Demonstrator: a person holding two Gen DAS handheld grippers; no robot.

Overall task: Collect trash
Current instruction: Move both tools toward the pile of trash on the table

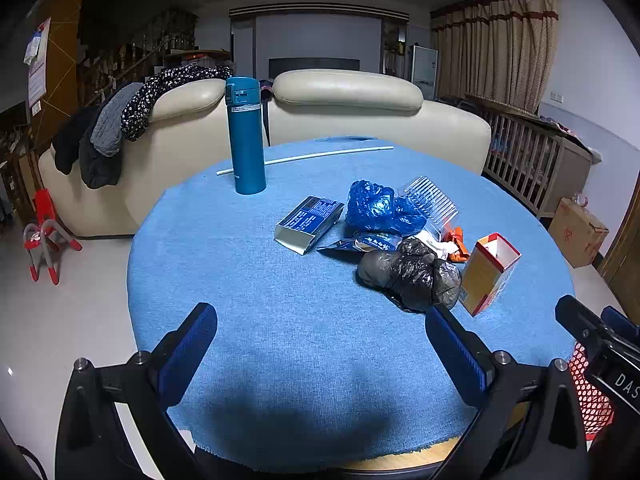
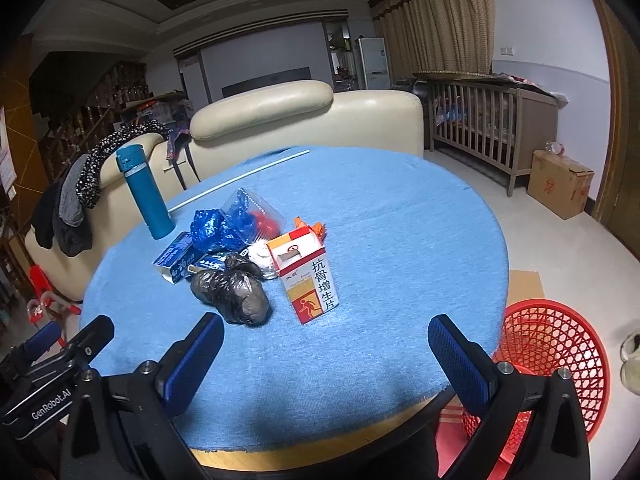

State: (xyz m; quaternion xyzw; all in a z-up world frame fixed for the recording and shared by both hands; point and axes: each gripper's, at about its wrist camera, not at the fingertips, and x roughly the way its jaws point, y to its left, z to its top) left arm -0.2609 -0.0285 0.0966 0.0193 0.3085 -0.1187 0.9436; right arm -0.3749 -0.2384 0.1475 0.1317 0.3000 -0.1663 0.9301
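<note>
Right wrist view showed a red mesh basket (image 2: 556,344) on the floor at the lower right of the frame, just past the edge of the round table (image 2: 400,220); its lower part was cut off by the right gripper (image 2: 326,346) and what lay inside could not be made out. An open red-and-white carton (image 2: 310,280) stood tilted near the frame's centre, with a small dark item inside its open top that was too small to identify. Touching its left side lay a crumpled black plastic bag (image 2: 236,294), and behind that a blue plastic bag (image 2: 214,232), a flat blue box (image 2: 176,258) and some white and orange scraps, partly hidden. A teal flask (image 2: 146,196) stood upright at the left, with a white rod (image 2: 240,178) lying behind it.

The right gripper's blue pads were spread wide with nothing between them, and the trash pile sat above and slightly left of the gap, near the left pad.

In the left wrist view the left gripper (image 1: 320,344) was likewise spread and empty. The pile lay in the right half of that frame, the black bag (image 1: 412,276) just above the right pad and the carton (image 1: 490,274) beside it. A clear ridged plastic piece (image 1: 432,200) rested behind the blue bag (image 1: 380,208). Only a sliver of the basket (image 1: 592,396) showed at the lower right, behind the other gripper's body.
</note>
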